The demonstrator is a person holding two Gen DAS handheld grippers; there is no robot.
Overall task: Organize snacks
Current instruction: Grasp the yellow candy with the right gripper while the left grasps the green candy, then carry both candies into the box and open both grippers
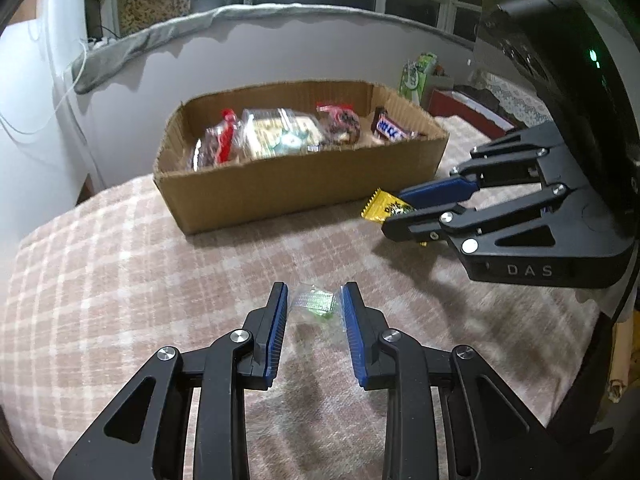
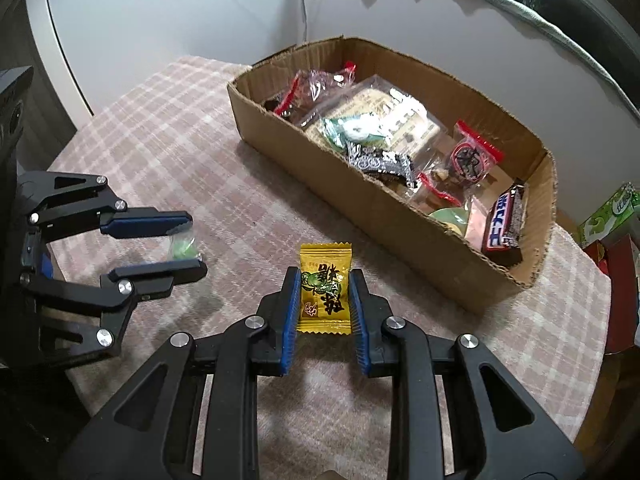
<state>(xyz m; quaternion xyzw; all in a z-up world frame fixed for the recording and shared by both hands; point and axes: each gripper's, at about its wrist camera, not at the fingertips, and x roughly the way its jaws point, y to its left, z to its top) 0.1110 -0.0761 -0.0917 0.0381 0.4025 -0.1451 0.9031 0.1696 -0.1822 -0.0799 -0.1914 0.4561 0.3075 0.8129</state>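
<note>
My left gripper (image 1: 314, 294) is shut on a small clear-wrapped green candy (image 1: 316, 305), held just above the checked cloth; from the right wrist camera the same left gripper (image 2: 196, 245) and candy (image 2: 183, 247) show at the left. My right gripper (image 2: 325, 276) is shut on a yellow candy packet (image 2: 324, 290) with green and black print, also lifted off the cloth. From the left wrist camera the right gripper (image 1: 394, 210) shows at the right, with the yellow packet (image 1: 382, 207) poking out. An open cardboard box (image 1: 296, 184) holding several wrapped snacks stands beyond both.
The box (image 2: 400, 236) holds red-sealed bags, a large clear pack, a dark chocolate bar (image 2: 505, 220) and others. A pink checked cloth (image 1: 120, 280) covers the table. A green carton (image 1: 416, 74) and red box sit past the table's right edge. A wall runs behind.
</note>
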